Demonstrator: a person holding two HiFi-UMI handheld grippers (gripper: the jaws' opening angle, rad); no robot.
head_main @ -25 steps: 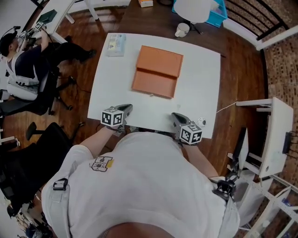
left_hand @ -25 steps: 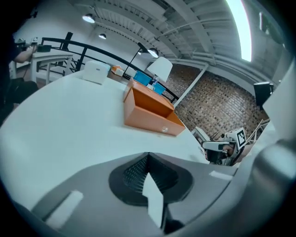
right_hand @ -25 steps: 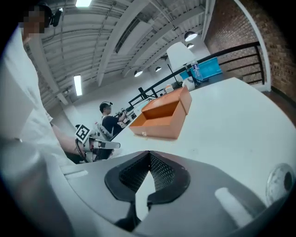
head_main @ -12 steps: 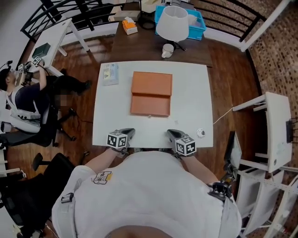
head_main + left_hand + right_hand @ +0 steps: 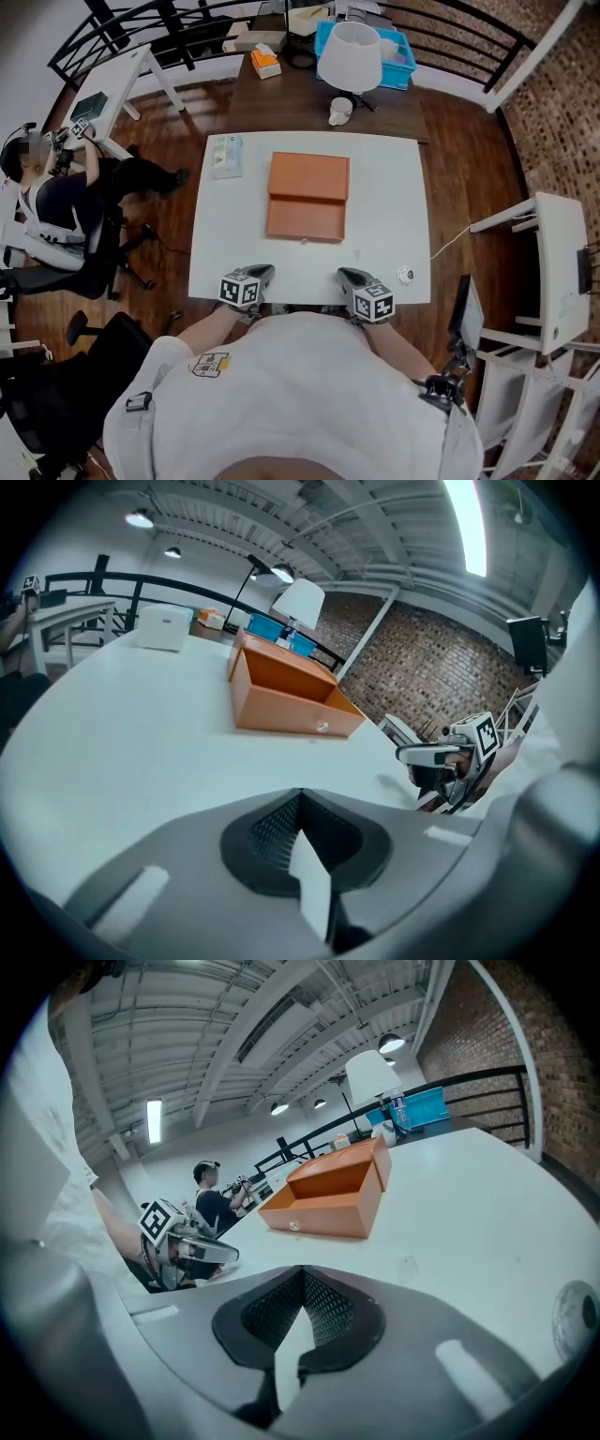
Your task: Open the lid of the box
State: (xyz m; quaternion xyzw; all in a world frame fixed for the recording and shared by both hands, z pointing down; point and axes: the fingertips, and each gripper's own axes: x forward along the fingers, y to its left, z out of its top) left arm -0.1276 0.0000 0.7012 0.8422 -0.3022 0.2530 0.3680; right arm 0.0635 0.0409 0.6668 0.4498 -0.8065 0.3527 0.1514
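Box (image 5: 306,221) dead centre of the white table (image 5: 403,187), orange, long side facing the person. Its lid (image 5: 309,175) is thrown back on the far side, and both gripper views look straight into the hollow tray. There's a small knob (image 5: 322,727) on the near wall, facing the grippers.

Now the grippers, both down at the near edge of the table, close to the person's body. The left gripper (image 5: 259,273) sits a touch left of the box's near-left corner. The right gripper (image 5: 349,276) lines up about with the near-right corner. So the box lies ahead of the pair and between their lines, well apart from both, with bare tabletop in the gap. Nothing touches the box or the lid.

Left jaws are pressed together, nothing between them. Right jaws are the same, tips meeting and empty. Each gripper shows up in the other's view, marker cube and all.

Further out, a white packet (image 5: 226,155) lies at the far-left corner, beside the lid. A small round disc (image 5: 405,275) with a cable sits near the right gripper at the table's right edge. Beyond the table, on a dark desk, stand a mug (image 5: 340,111), a white lamp (image 5: 352,56) and a blue bin (image 5: 398,47). Off to the left, a seated person (image 5: 47,197).
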